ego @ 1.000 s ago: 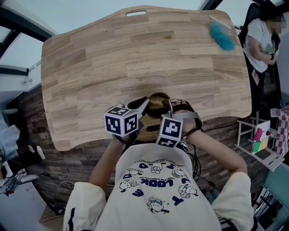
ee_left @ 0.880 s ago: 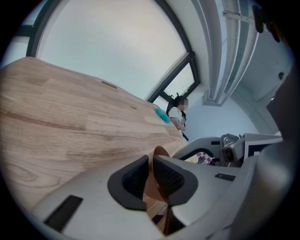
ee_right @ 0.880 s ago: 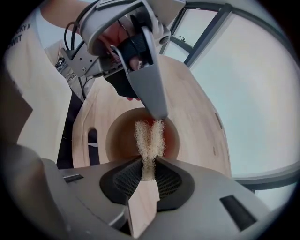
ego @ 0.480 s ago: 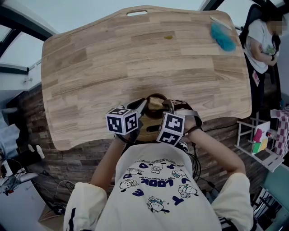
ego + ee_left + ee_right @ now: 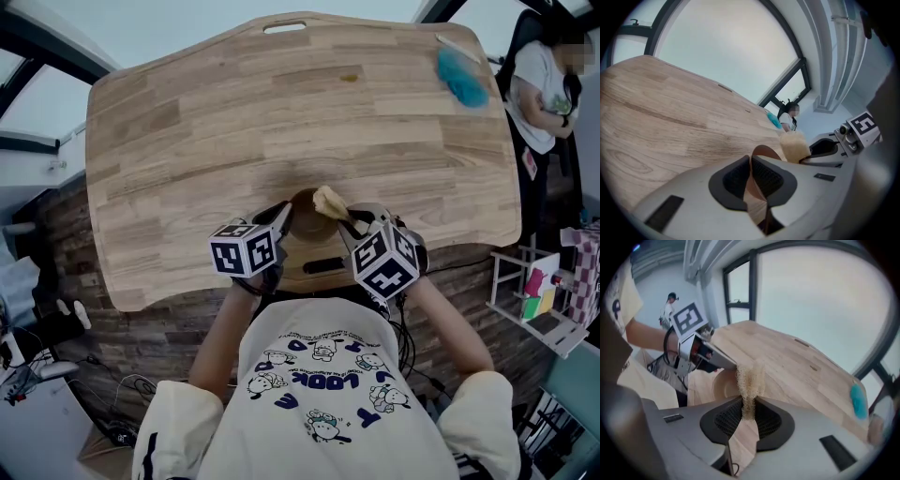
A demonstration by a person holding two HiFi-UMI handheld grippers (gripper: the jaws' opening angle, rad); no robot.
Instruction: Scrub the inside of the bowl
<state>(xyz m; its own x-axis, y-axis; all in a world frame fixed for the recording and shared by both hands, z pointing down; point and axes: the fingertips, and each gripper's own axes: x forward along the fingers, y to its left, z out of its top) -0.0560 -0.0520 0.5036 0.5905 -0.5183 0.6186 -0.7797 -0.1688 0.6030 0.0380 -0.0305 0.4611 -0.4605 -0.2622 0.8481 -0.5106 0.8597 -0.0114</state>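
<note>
A small brown wooden bowl (image 5: 306, 217) rests at the near edge of the wooden table (image 5: 234, 122). My left gripper (image 5: 281, 218) has just been closing and its pads now pinch the bowl's left rim (image 5: 752, 185). In the left gripper view the bowl's rim (image 5: 765, 151) rises just beyond the jaws. My right gripper (image 5: 345, 223) is shut on a pale fibrous scrubber (image 5: 330, 202), which sticks up at the bowl's right rim. The right gripper view shows the scrubber (image 5: 750, 378) squeezed between the pads, with the bowl (image 5: 723, 384) just to its left.
A blue brush (image 5: 461, 75) lies at the table's far right corner. A small yellowish mark (image 5: 348, 77) sits on the far part of the table. A person (image 5: 544, 84) sits beyond the right edge, and a white rack (image 5: 544, 295) stands lower right.
The right gripper has rolled and risen, bringing the scrubber up out of the bowl to its right rim. The left gripper has shifted slightly left and down on the rim.
</note>
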